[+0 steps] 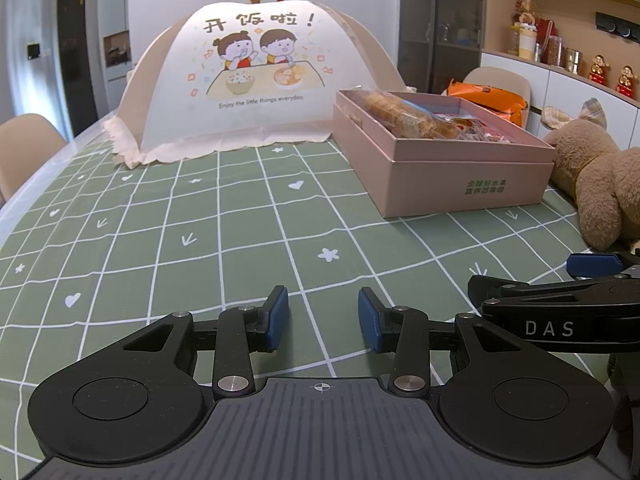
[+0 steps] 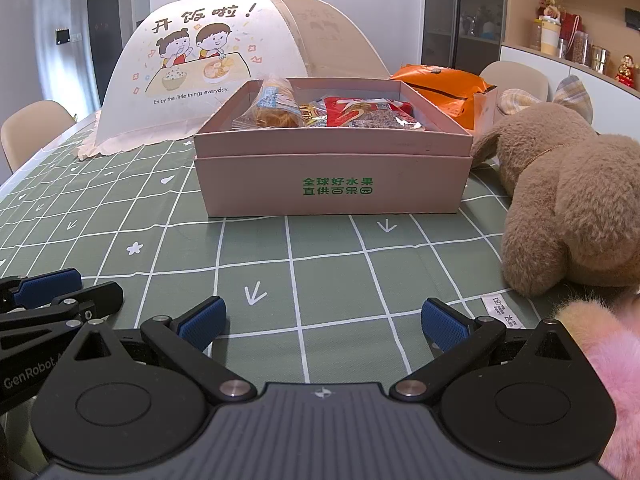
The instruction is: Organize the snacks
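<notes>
A pink box (image 2: 332, 184) with green print stands on the green checked tablecloth and holds several snack packets: a clear bag of golden pastries (image 2: 276, 114) and a red packet (image 2: 368, 114). It also shows at the right in the left wrist view (image 1: 460, 176), with the pastry bag (image 1: 404, 118) in it. An orange snack bag (image 2: 440, 88) lies behind the box. My left gripper (image 1: 323, 320) is open and empty, low over the cloth, well short of the box. My right gripper (image 2: 322, 324) is wide open and empty, in front of the box.
A white food cover tent (image 1: 248, 80) with a cartoon print stands at the back left. A brown plush toy (image 2: 568, 208) lies right of the box, with pink fur (image 2: 608, 360) near my right gripper. Beige chairs stand around the table. Shelves line the right wall.
</notes>
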